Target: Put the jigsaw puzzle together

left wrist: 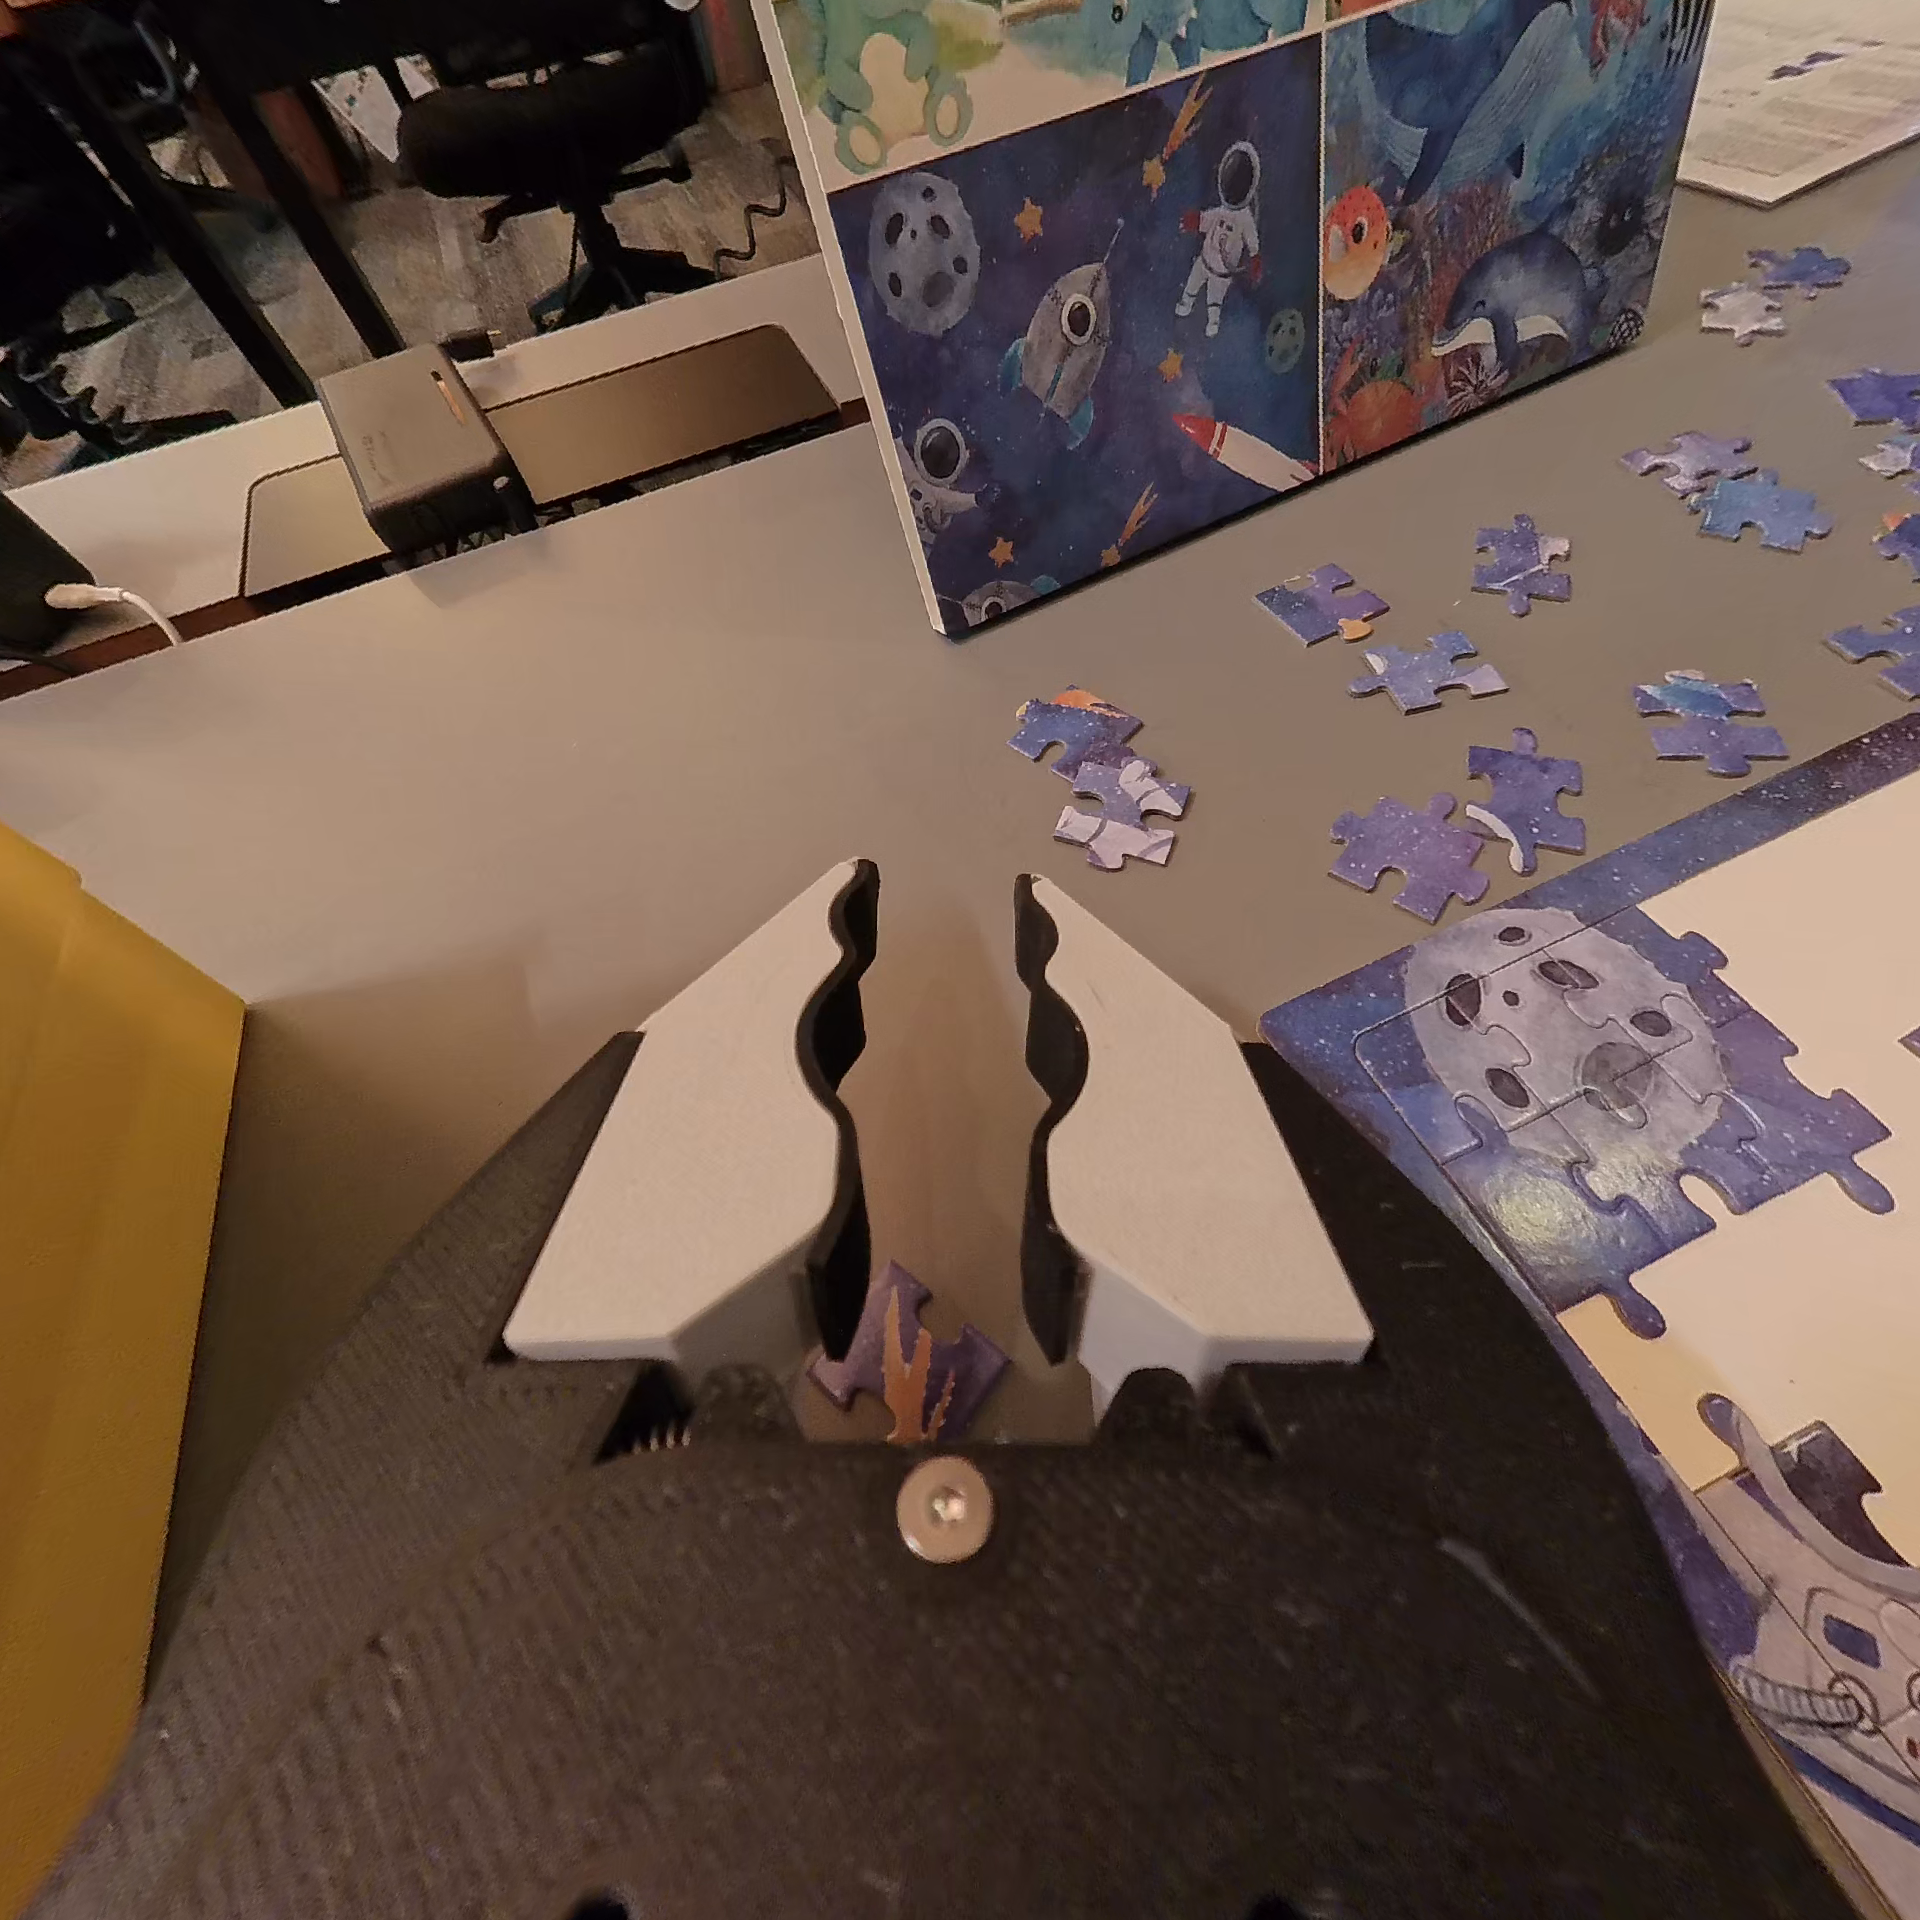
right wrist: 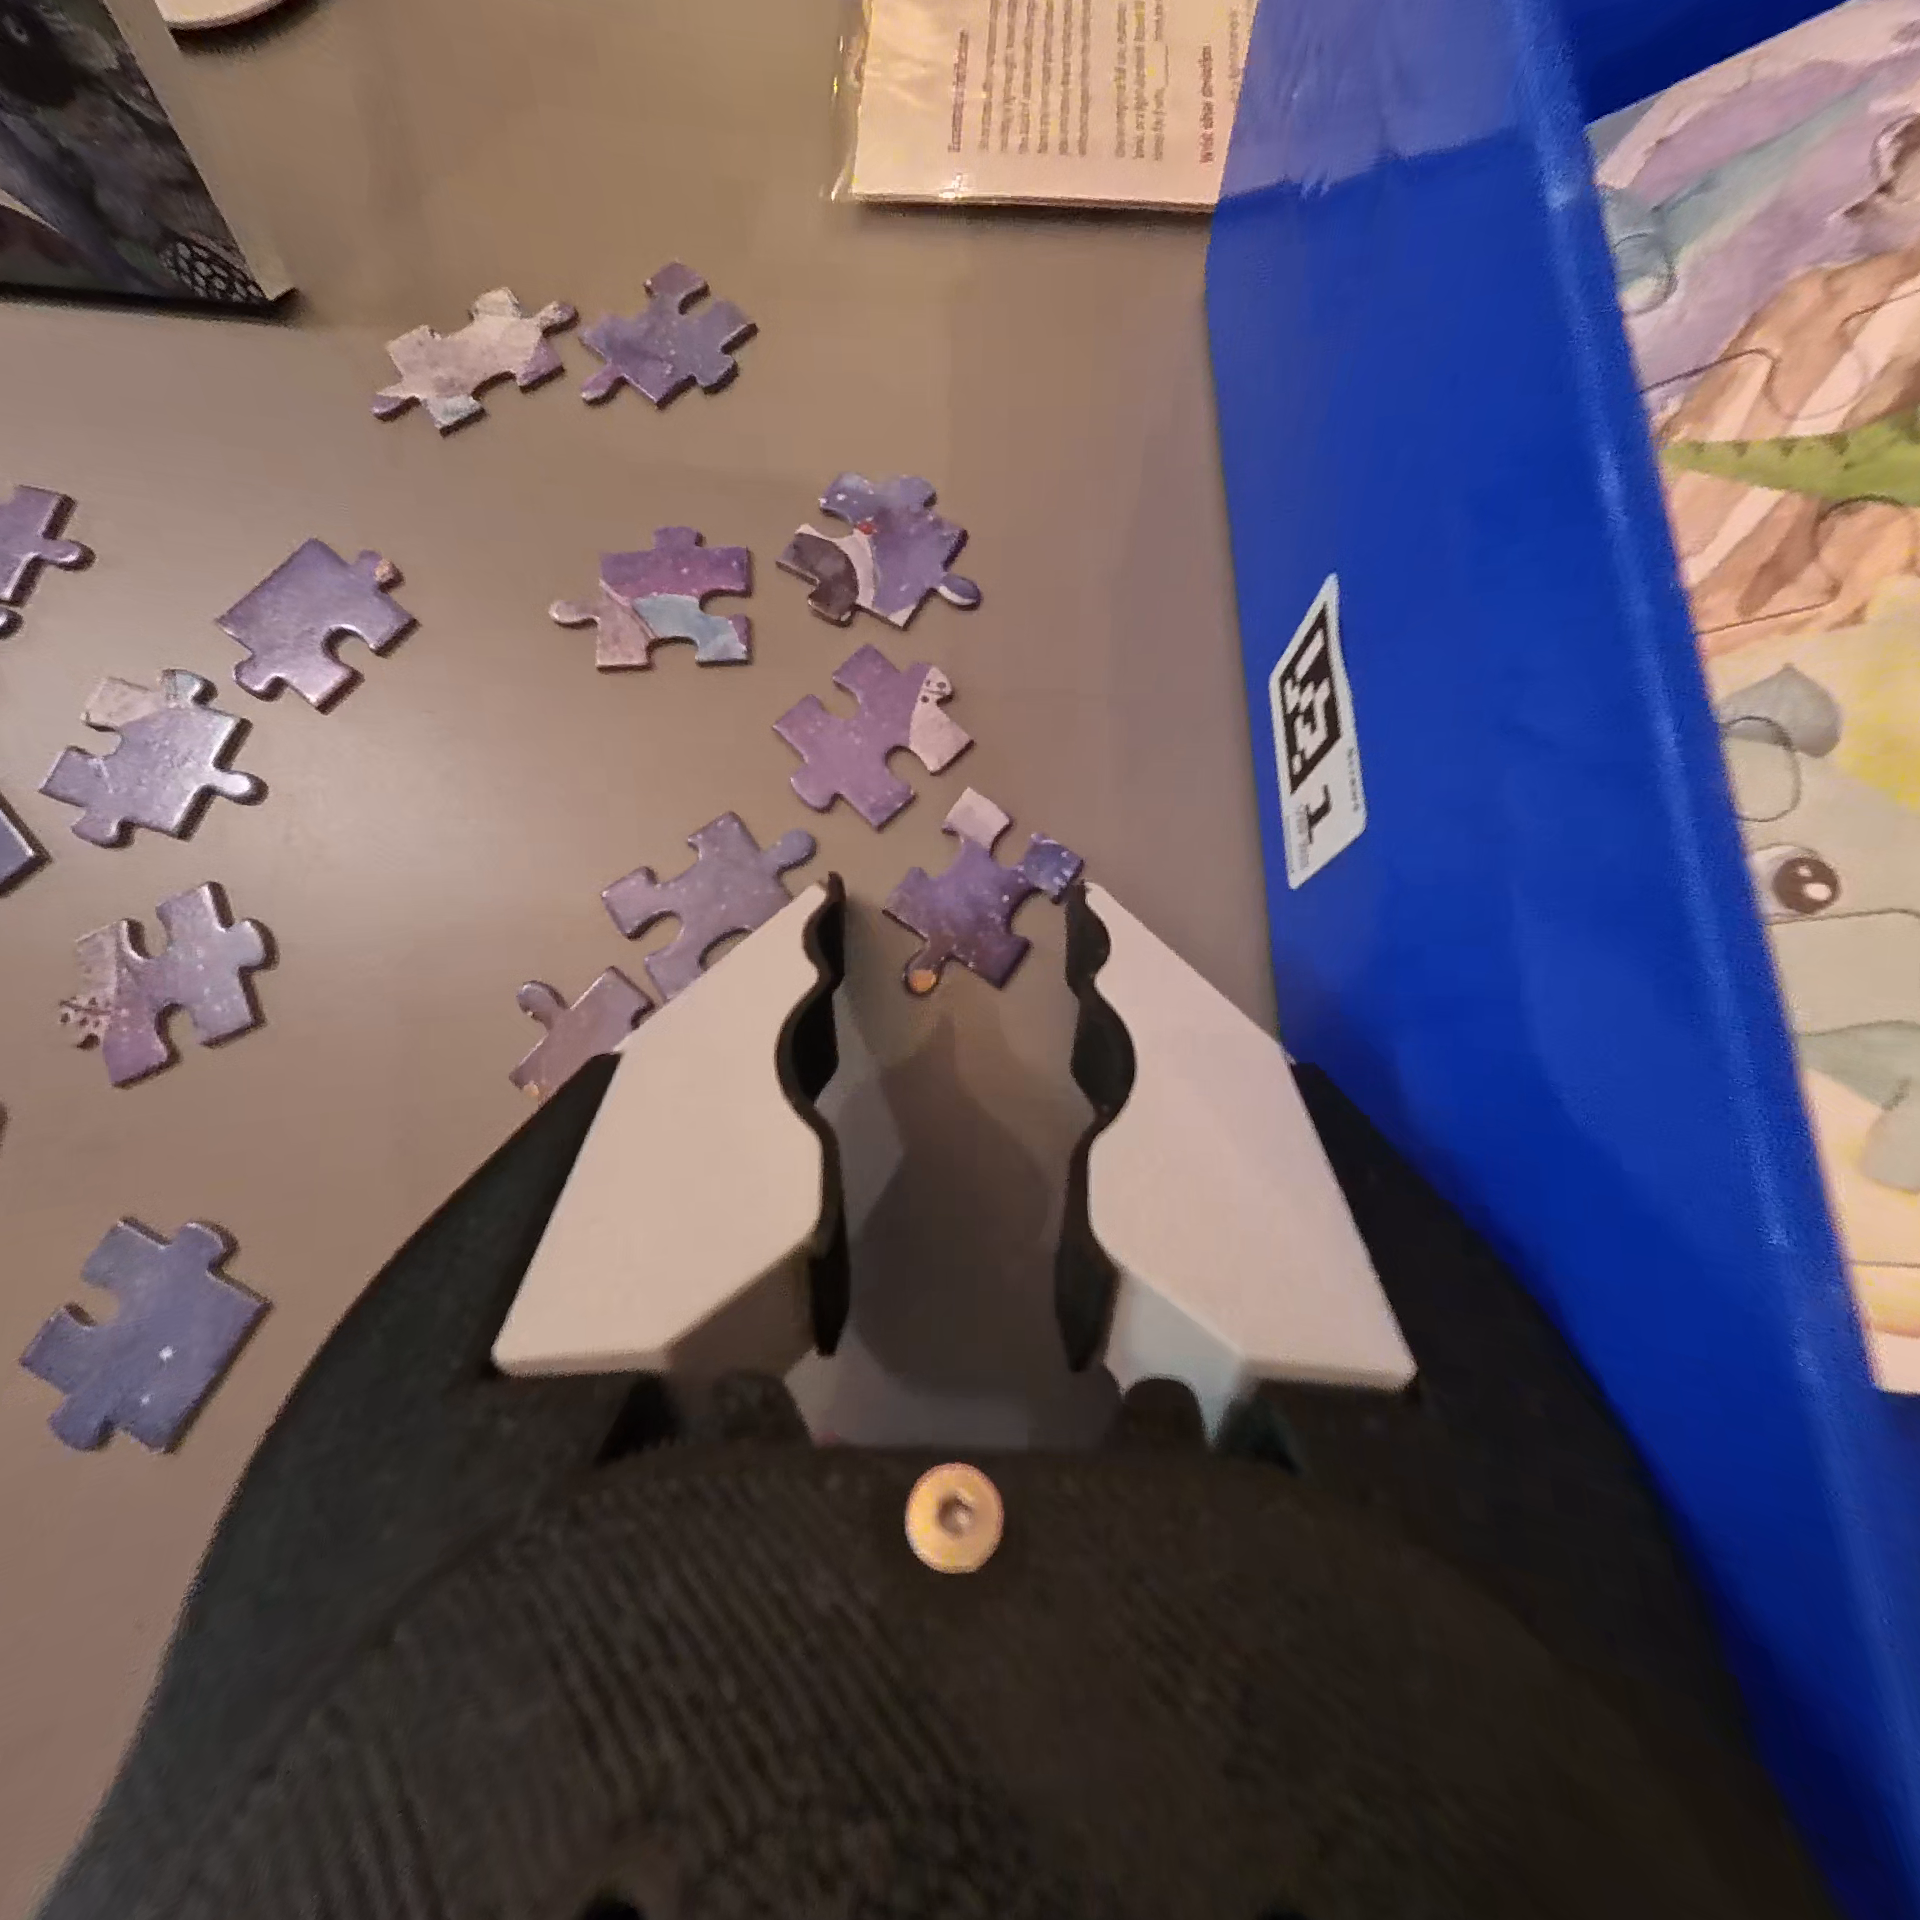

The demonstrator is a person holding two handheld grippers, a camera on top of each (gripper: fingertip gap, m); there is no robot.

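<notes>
Left tongs [left wrist: 945, 873] hover spread over bare grey tabletop [left wrist: 623, 748], loose puzzle pieces [left wrist: 1107, 774] at 2 o'clock. Right tongs [right wrist: 951, 894] stand spread around a purple puzzle piece [right wrist: 977, 904], unpressed, blue bin [right wrist: 1455, 727] at 3 o'clock.

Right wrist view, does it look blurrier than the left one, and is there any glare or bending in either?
Right wrist view: softer, with smear on the blue bin and the loose puzzle pieces. Left wrist view: sharper, with a glare patch on the puzzle board and the upright puzzle box leaning from wide-angle distortion. Both: dim, warm light.
</notes>
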